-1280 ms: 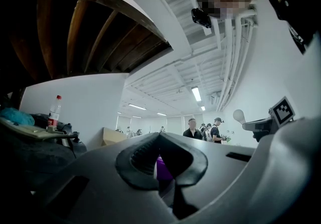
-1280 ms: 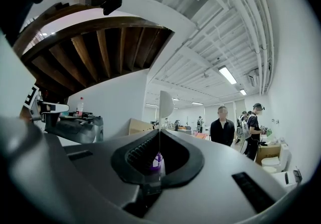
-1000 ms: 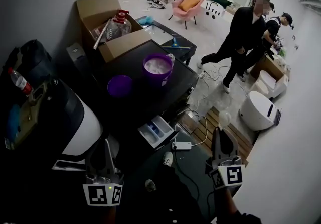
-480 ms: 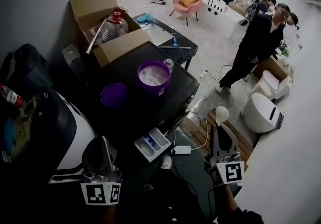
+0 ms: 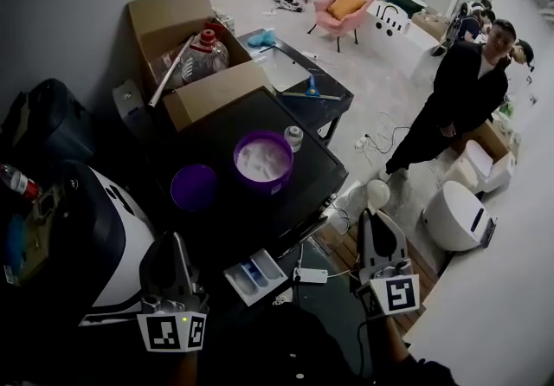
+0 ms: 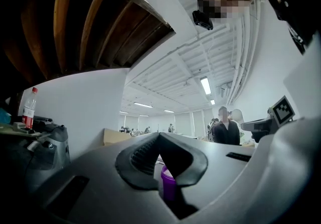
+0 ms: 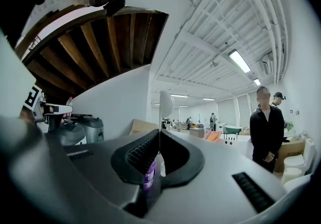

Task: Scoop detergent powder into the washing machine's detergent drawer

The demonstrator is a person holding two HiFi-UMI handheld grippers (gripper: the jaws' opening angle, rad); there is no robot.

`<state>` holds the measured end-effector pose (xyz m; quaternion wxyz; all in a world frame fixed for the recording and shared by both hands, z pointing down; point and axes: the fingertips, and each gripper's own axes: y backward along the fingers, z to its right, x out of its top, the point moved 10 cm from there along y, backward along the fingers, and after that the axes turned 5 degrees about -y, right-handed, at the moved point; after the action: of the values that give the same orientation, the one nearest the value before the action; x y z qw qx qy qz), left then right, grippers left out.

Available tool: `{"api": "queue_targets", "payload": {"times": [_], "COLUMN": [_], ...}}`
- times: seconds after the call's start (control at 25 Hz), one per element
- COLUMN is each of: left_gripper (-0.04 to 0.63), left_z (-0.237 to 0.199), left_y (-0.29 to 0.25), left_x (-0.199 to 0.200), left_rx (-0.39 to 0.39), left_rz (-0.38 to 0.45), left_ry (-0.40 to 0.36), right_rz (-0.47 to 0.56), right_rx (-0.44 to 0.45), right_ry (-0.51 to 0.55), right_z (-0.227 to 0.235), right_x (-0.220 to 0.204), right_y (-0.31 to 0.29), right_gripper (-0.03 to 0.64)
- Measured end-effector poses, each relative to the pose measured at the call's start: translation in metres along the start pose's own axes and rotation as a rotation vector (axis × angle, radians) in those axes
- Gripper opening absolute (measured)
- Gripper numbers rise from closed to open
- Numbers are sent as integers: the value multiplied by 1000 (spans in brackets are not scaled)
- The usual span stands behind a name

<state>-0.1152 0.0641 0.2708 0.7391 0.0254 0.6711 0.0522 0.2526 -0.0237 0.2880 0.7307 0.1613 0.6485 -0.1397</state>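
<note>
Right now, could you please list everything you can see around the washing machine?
washing machine: 1, black, centre
tub: 1, purple, white powder inside, on the machine's top
lid: 1, purple, on the top beside the tub
drawer: 1, white and blue, pulled open at the machine's front
cardboard box: 1, brown, behind the machine
jug: 1, clear, red cap, in the box
armchair: 1, pink, far back
bystander: 1, in black, right
spoon: 1, white, held in the right tongs
left tongs: shut, empty
right tongs: shut on the spoon
</note>
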Motion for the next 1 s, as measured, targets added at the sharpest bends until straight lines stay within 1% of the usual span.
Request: {"api": "queue_targets", "payload": {"times": [0.2, 0.4, 0.72, 1.0], "left_gripper": [14, 14, 14, 14], "left_z": [8, 1, -20, -34], "left_y": [-13, -19, -29, -34], "left_x": [4, 2, -13, -31], "left_rx": [41, 65, 33, 6], "left_rz": [-8, -37, -66, -106], "left_ry": [-13, -16, -1, 20], "right_rz": [-40, -106, -236, -410], "right_rx": [73, 126, 176, 273], "right_ry": [-27, -35, 3, 57], "right_z": [15, 13, 0, -12], "right_x": [-4, -13, -35, -49], "right_y": [-31, -61, -109, -160], "right_gripper": [32, 32, 32, 32]}}
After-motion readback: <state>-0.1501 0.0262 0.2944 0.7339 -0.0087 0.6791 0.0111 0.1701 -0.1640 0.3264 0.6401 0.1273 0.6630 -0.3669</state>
